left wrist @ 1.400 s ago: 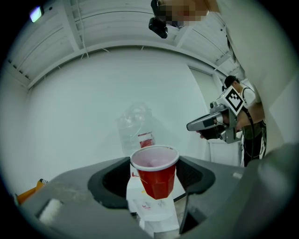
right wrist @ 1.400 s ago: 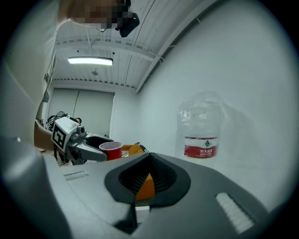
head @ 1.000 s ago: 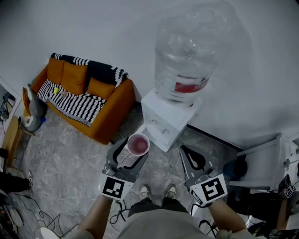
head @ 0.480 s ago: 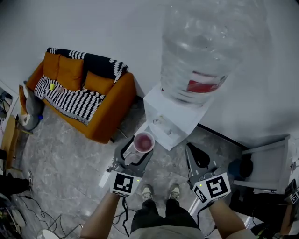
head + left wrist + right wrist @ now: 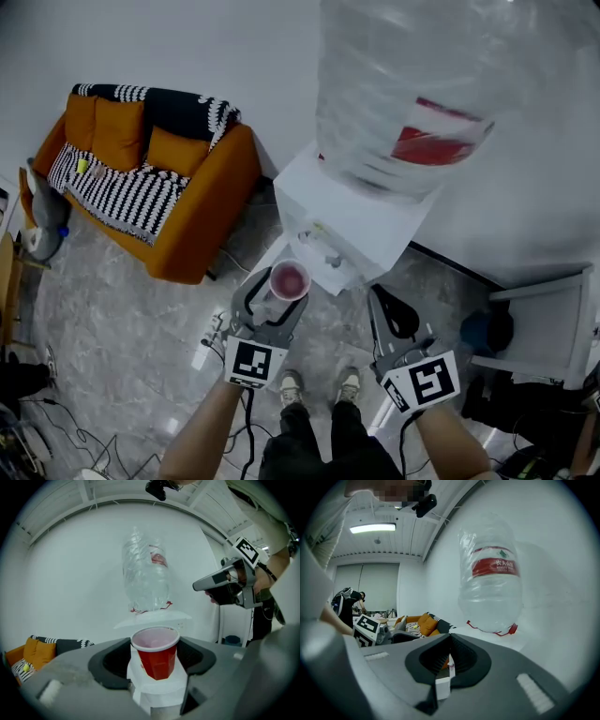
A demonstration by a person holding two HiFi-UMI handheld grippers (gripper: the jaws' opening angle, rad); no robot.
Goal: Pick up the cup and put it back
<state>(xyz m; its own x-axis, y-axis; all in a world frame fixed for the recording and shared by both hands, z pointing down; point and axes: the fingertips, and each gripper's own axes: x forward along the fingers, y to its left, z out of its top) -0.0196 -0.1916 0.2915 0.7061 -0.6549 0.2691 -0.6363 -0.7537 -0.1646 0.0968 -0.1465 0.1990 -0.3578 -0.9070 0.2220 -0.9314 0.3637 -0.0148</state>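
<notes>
Left gripper view alone: red side of the cup, tight in the left tool; right tool closed, empty.

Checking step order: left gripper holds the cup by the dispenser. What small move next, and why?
Probably ease the cup down and in toward the dispenser: the left gripper clamps it in the air just in front of the taps, not yet set down.

Head view steeply down; gripper views near-level; water bottle shared
</notes>
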